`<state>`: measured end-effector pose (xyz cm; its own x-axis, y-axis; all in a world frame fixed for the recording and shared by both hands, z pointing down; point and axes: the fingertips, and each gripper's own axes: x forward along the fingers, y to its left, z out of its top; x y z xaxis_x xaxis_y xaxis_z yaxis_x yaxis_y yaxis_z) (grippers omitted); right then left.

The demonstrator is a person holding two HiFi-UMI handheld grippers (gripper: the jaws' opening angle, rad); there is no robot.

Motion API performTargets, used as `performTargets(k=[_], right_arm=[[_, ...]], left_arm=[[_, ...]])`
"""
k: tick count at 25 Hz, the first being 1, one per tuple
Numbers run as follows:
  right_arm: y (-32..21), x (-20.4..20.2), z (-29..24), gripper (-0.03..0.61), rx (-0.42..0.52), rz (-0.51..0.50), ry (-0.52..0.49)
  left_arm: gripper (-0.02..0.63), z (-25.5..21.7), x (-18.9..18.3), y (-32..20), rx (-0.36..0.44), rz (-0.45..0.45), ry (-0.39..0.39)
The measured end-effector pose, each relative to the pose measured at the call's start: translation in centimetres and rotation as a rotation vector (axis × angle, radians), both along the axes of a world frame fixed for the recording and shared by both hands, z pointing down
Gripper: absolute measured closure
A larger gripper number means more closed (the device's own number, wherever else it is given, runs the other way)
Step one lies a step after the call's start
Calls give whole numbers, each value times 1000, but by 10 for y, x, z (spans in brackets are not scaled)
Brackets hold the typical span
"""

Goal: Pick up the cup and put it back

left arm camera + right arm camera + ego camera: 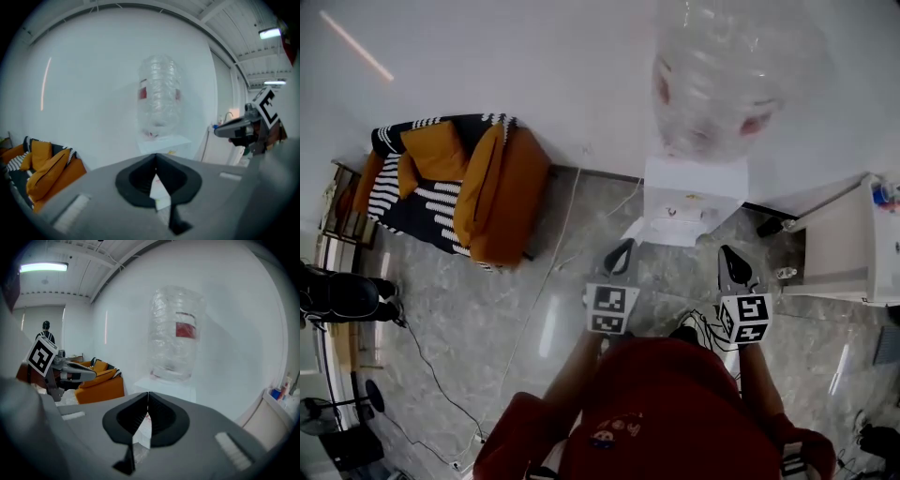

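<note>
No cup shows in any view. In the head view my left gripper (619,255) and right gripper (733,264) are held side by side in front of a white water dispenser (692,199) that carries a large clear bottle (727,75). Both point at it from a distance. The left gripper (156,158) has its jaws closed tip to tip with nothing between them. The right gripper (148,395) is shut and empty too. Each gripper sees the other: the right gripper (219,132) at the right edge, the left gripper (93,374) at the left. The bottle (159,96) (176,331) bears a red label.
An orange sofa (492,192) with striped cushions stands left of the dispenser against the white wall. A white cabinet (848,246) stands at the right. Cables run over the grey stone floor (487,319). A person (45,331) stands far off at the left.
</note>
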<state>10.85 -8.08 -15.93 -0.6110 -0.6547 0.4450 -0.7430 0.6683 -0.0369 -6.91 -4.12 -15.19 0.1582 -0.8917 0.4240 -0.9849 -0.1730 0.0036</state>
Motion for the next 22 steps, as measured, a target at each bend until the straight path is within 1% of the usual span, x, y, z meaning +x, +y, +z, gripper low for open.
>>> performTargets(k=[3, 6, 8, 13, 15, 19, 22], right_arm=[[-4, 0, -17, 577, 30, 5, -13], [-8, -5, -32, 577, 82, -1, -43], [-10, -4, -37, 577, 99, 1, -52], [-6, 2, -38, 577, 88, 20, -83], [-7, 4, -38, 577, 89, 22, -82], [-4, 5, -40, 577, 93, 22, -84], [-1, 4, -39, 577, 88, 26, -94]], left_arm=[[614, -18, 3, -2, 28, 5, 4], [614, -33, 6, -2, 37, 50, -29], [614, -36, 7, -2, 43, 63, -43], [614, -39, -4, 3, 58, -21, 17], [614, -42, -6, 4, 64, -35, 11], [614, -44, -2, 7, 67, -13, -29], [614, -45, 0, 8, 66, -6, -36]])
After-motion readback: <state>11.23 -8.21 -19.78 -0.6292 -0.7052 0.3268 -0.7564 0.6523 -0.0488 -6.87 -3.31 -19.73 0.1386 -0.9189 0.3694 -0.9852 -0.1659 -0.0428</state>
